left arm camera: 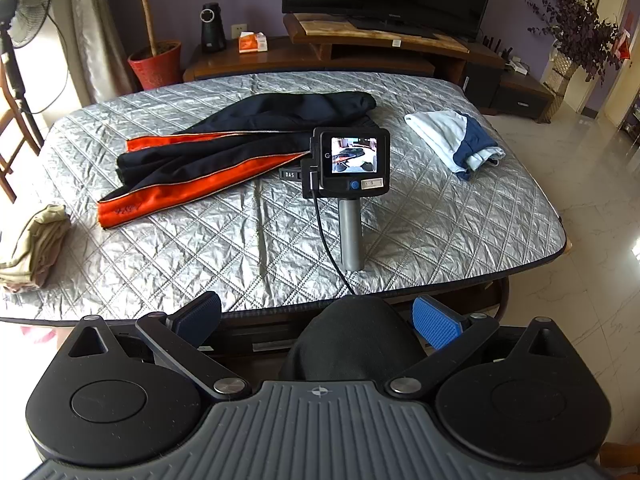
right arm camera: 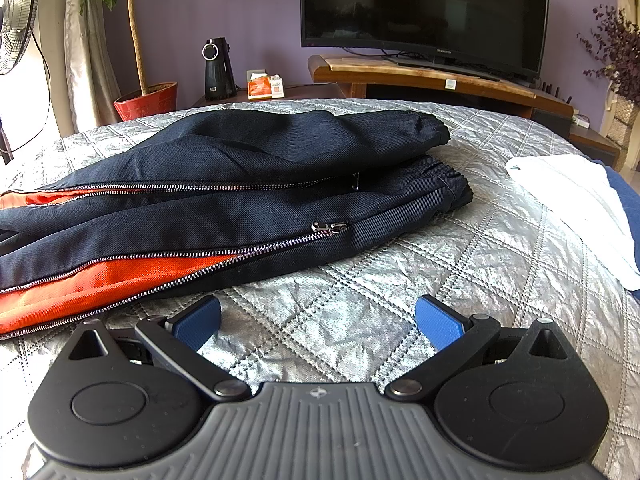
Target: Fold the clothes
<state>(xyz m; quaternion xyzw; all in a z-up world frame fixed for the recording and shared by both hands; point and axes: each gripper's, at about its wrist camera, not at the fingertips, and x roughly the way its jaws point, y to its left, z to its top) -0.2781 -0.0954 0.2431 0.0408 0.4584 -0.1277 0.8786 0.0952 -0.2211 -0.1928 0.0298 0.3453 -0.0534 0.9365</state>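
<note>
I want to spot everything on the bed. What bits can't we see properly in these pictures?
- Navy and orange trousers: leg ends cut off by the right wrist view's left edge.
- White and blue garment: cut off by that view's right edge.
- Beige clothes pile: cut by the left wrist view's left edge.
- Right gripper: its fingers hidden behind its own screen there.

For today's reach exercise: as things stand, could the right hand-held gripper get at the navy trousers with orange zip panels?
Probably yes. The right hand-held gripper is open, low over the quilted silver cover, and the navy trousers with orange zip panels lie just ahead-left with nothing between.
</note>
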